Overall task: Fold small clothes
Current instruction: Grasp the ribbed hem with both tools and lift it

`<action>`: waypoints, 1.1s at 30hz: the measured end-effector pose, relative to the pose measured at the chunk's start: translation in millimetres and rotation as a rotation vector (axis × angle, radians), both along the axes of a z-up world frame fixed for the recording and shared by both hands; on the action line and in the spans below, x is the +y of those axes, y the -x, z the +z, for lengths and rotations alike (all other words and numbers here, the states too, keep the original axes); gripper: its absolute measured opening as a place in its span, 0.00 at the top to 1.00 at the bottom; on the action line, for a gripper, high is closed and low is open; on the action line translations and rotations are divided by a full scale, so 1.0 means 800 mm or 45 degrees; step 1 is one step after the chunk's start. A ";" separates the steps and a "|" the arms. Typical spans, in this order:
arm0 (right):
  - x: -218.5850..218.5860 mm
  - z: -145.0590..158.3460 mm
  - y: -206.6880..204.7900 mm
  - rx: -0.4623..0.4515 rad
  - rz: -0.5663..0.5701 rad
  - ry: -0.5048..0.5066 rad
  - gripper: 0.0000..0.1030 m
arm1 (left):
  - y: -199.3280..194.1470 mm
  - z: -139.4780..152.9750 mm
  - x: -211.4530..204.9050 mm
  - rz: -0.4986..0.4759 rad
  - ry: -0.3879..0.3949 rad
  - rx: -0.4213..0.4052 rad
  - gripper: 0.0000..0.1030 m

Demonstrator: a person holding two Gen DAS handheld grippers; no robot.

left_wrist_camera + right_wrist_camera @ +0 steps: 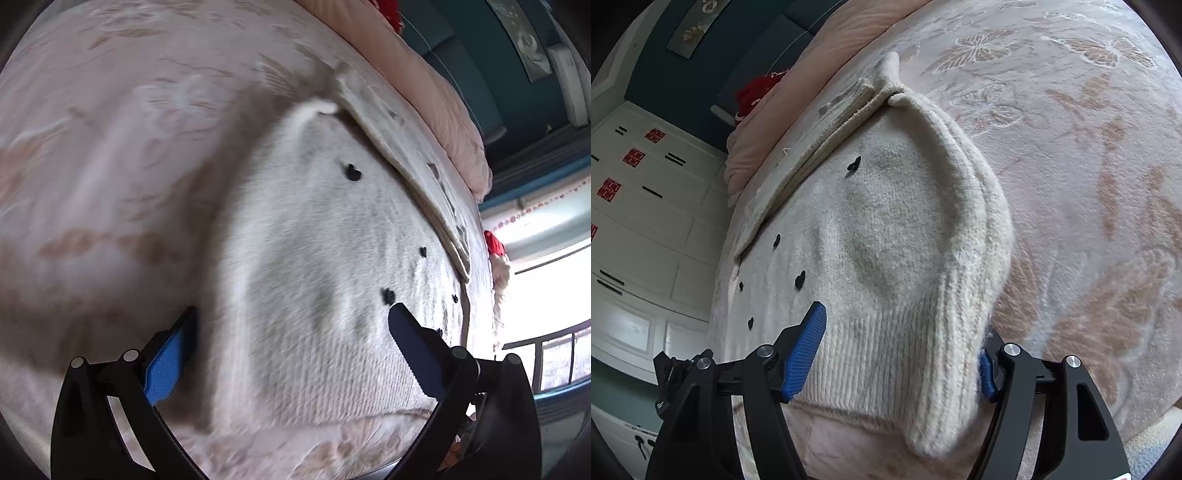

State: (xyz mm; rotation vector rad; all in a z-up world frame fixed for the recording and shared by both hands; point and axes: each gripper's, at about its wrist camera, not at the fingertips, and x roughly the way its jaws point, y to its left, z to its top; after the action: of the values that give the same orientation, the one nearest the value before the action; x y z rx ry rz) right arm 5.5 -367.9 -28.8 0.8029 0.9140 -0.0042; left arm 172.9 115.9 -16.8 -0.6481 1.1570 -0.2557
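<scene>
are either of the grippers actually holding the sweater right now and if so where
Neither. The left gripper and right gripper are both open, their fingers straddling the cream sweater at its ribbed hem, not closed on it.

bedspread [1071,155]: pink, butterfly pattern | quilt [783,122]: peach, folded | red item [753,92]: possibly cloth | wardrobe [646,206]: white doors

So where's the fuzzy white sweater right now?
The sweater lies spread on the pink butterfly blanket, between both open tongs in the right wrist view, beside a folded cream cloth.
</scene>
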 end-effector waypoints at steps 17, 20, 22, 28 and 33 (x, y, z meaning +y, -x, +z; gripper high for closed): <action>0.024 0.092 0.076 0.053 0.213 0.259 0.91 | 0.072 0.093 -0.013 -0.171 -0.139 -0.057 0.88; 0.034 0.093 0.126 0.159 0.364 0.313 0.91 | 0.126 0.116 0.000 -0.255 -0.159 -0.041 0.88; 0.036 0.088 0.168 0.221 0.436 0.315 0.91 | 0.160 0.116 0.007 -0.298 -0.174 0.000 0.88; 0.038 0.055 0.222 0.302 0.473 0.230 0.89 | 0.252 0.077 0.029 -0.346 -0.146 0.156 0.92; 0.039 0.044 0.199 0.274 0.443 0.206 0.85 | 0.255 0.045 0.017 -0.292 -0.035 0.190 0.90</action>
State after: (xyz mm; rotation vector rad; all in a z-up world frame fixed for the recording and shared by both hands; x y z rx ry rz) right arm -154.1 -336.4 6.3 0.4910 1.2323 0.1401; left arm -31.4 129.7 18.9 -0.5163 1.3780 -0.3902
